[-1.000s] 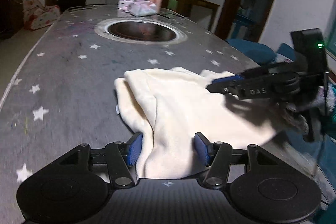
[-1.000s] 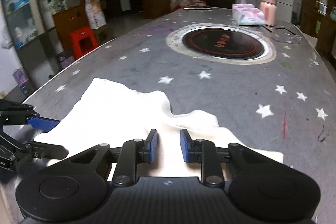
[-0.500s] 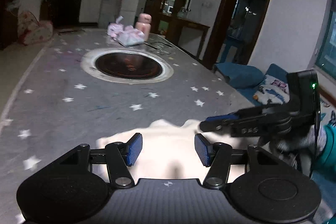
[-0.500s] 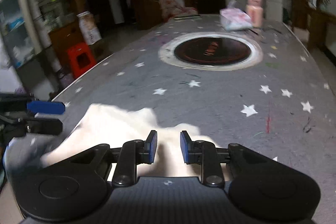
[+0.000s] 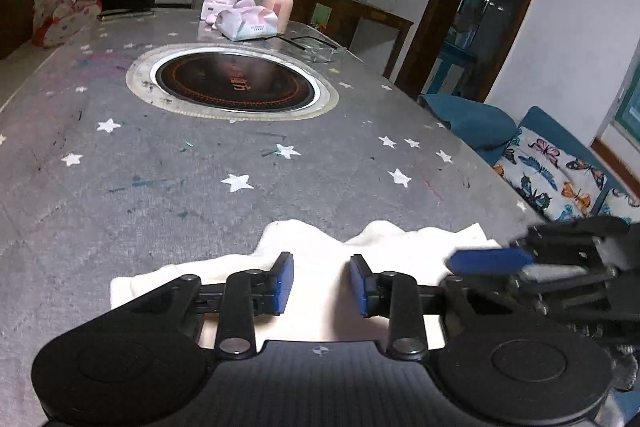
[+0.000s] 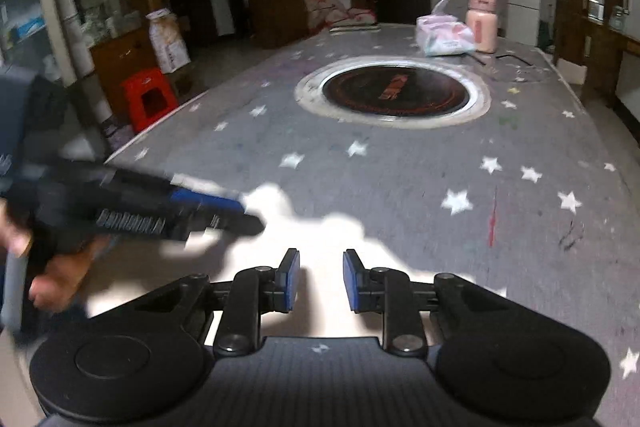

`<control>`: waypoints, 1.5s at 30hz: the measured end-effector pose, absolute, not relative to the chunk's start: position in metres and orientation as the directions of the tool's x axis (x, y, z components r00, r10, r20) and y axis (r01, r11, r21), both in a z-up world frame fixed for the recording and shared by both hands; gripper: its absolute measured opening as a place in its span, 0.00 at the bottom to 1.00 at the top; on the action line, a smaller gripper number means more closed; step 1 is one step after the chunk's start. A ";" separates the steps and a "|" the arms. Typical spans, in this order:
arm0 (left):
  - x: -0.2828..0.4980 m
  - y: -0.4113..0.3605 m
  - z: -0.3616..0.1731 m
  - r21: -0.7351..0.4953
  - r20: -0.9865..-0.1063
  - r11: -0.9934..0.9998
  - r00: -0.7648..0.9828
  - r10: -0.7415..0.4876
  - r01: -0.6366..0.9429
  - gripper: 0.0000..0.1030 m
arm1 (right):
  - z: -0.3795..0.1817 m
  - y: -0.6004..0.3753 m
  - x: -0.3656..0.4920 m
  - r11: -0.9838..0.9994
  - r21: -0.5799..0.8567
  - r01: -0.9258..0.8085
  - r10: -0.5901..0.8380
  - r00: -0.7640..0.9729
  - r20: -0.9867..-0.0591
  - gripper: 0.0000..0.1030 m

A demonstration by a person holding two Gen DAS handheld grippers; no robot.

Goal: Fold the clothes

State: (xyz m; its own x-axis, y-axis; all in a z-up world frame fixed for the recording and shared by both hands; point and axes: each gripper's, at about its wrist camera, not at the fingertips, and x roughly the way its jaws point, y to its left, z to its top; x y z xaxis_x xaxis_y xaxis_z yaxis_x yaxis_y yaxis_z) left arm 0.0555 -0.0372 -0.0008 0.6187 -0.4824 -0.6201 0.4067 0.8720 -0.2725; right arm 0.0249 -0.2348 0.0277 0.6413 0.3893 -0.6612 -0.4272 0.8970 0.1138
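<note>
- On the near end of the grey star-printed tabletop (image 5: 160, 163) lies the cream soft-fabric garment (image 5: 320, 247), bunched with a wavy far edge, right under both tools.
- At the left, the left gripper (image 5: 321, 283) hovers just above the cloth, its blue-padded fingers apart with only bare cloth showing in the gap; nothing is pinched.
- To its right, the right gripper (image 6: 318, 279) sits the same way, fingers parted and empty over the garment's middle.
- Judging by this, a fold step is between grasps; the next move calls for each tool to drop onto an edge or corner and pinch it before lifting across.
- From the left wrist, the blue sofa with butterfly cushion (image 5: 560, 167) shows beyond the table's right side; from the right wrist, a red plastic stool (image 6: 150, 99) and the person's bare hand (image 6: 60, 267) show instead, blurred.
</note>
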 end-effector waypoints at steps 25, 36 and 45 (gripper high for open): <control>-0.001 -0.051 0.021 -0.167 -0.546 0.853 0.675 -0.497 0.494 0.82 | 0.046 -0.269 -0.047 0.891 -0.036 -0.453 0.342 0.721 -0.602 0.21; -0.068 -0.015 0.001 -0.208 -0.575 0.842 0.635 -0.517 0.497 0.41 | 0.021 -0.269 -0.075 0.875 0.028 -0.483 0.393 0.676 -0.624 0.20; -0.077 0.011 0.001 -0.228 -0.562 0.870 0.671 -0.484 0.438 0.43 | 0.027 -0.270 -0.073 0.879 -0.008 -0.478 0.361 0.675 -0.643 0.24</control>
State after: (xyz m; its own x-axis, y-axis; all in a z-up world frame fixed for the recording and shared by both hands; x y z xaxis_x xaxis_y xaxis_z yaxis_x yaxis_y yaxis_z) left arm -0.0774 0.0110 0.0011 0.6706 -0.4842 -0.5620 0.4375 0.8699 -0.2275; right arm -0.0728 -0.2697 0.0267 0.6753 0.3615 -0.6429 -0.4775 0.8786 -0.0076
